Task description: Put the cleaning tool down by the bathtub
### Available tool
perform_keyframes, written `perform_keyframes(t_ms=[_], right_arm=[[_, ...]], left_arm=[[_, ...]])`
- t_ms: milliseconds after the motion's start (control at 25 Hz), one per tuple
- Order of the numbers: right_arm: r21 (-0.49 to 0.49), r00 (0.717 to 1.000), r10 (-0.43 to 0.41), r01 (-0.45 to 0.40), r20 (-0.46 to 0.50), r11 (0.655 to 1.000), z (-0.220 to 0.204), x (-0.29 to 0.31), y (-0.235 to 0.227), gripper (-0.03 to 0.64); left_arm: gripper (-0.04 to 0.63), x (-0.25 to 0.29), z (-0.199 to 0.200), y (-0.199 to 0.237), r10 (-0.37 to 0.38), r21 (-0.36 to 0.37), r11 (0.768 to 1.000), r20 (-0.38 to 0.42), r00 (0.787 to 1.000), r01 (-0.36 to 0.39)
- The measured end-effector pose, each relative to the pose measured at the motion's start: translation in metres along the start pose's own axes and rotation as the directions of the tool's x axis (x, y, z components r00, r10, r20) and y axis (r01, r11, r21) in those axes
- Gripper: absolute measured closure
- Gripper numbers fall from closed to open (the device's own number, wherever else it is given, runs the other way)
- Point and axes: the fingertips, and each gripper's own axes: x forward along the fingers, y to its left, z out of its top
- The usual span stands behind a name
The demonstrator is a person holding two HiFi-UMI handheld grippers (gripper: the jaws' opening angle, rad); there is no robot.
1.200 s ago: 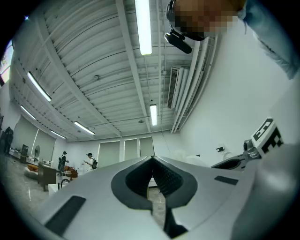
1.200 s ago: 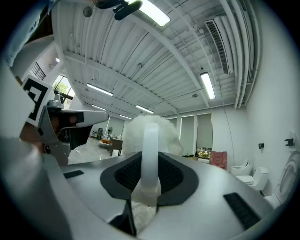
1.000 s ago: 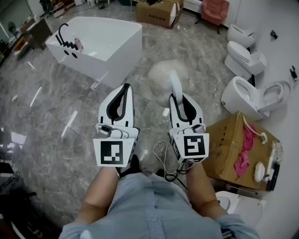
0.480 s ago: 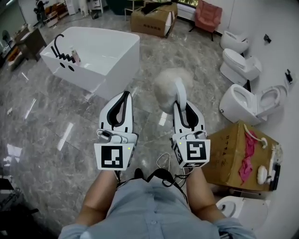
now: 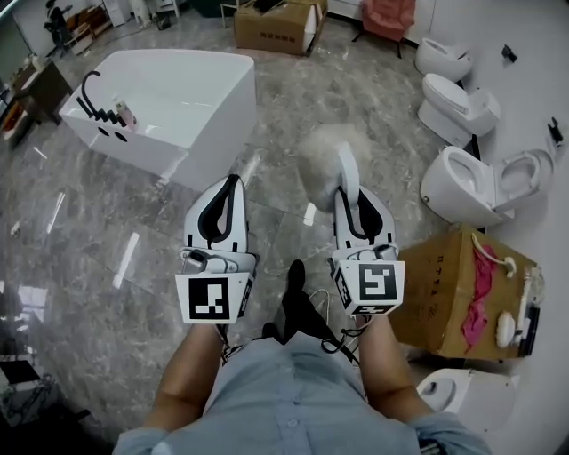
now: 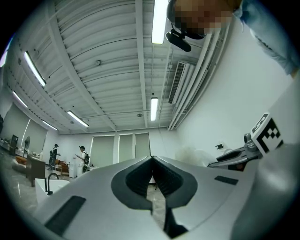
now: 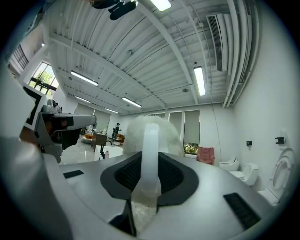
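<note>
The cleaning tool is a fluffy white duster head on a pale translucent handle. My right gripper is shut on that handle, and the fluffy head sticks out past the jaws, held above the floor. My left gripper is shut with nothing between its jaws. Both grippers are held level in front of the person's body, side by side. The white bathtub with a black faucet stands on the marble floor at the upper left, ahead of the left gripper.
Several white toilets line the right wall. A cardboard box with a pink cloth and white tools sits at the right. Another cardboard box and a pink chair stand at the far end. People stand far off.
The person has walked forward: the bathtub has shifted left in the head view and a shoe shows below. Both grippers keep their pose, the right still holding the duster.
</note>
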Motion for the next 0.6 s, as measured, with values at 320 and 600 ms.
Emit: perform_keyframes(t_ms=[320,600], right_arm=[[0.032,1.000,-0.024,0.025,-0.017,0.999,-0.018,0.114,-0.076,0.520],[0.053,0.999,-0.040,0.041,-0.020,0.998,-0.022,0.199,-0.155,0.520]], left_arm=[[0.580,0.129,-0.051,0.007,-0.025,0.018,0.999,-0.032,0.999,0.026],[0.580,0.245,-0.078,0.000,-0.037,0.031,0.999,-0.046,0.998,0.038]])
